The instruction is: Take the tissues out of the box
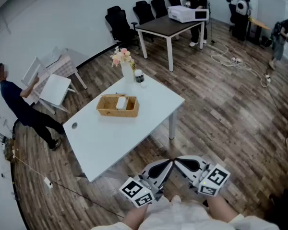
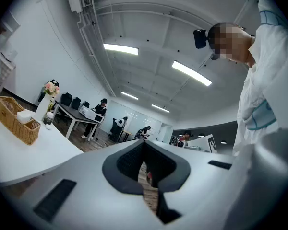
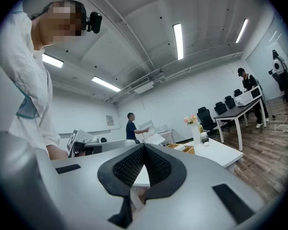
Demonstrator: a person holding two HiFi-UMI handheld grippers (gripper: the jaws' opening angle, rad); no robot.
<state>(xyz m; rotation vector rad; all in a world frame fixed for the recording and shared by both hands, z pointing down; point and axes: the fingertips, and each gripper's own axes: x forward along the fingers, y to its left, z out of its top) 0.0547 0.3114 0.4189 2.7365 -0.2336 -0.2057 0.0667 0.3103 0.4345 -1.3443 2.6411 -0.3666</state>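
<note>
Low at the near edge of the head view, the left hand-held gripper [image 1: 162, 169] and the right hand-held gripper [image 1: 186, 166] are held tip to tip over the wooden floor, both closed and empty. Ahead of them and to the left stands the white bench [image 1: 134, 128]. The wicker box [image 1: 117, 106] sits well apart from them on the bench, with the tissues [image 1: 121, 102] showing white inside it. Past the box are a vase of flowers [image 1: 125, 63] and a small jar [image 1: 139, 75]. Farther ahead is a dark table [image 1: 168, 28], and cables [image 1: 230, 61] trail across the floor to the right. A person in dark blue [image 1: 19, 104] stands far to the left. From the left gripper view, the left hand-held gripper [image 2: 145, 164] has its jaws together on nothing. The wicker box [image 2: 14, 121] lies far to its left on the bench [image 2: 43, 152], and the wearer's white sleeve [image 2: 271, 80] blocks the right side. From the right gripper view, the right hand-held gripper [image 3: 143, 164] is likewise closed and empty. Its body hides most of the bench [image 3: 218, 152], and only a corner of the wicker box [image 3: 184, 149] shows just beyond the jaws; the tissues cannot be made out there.
</note>
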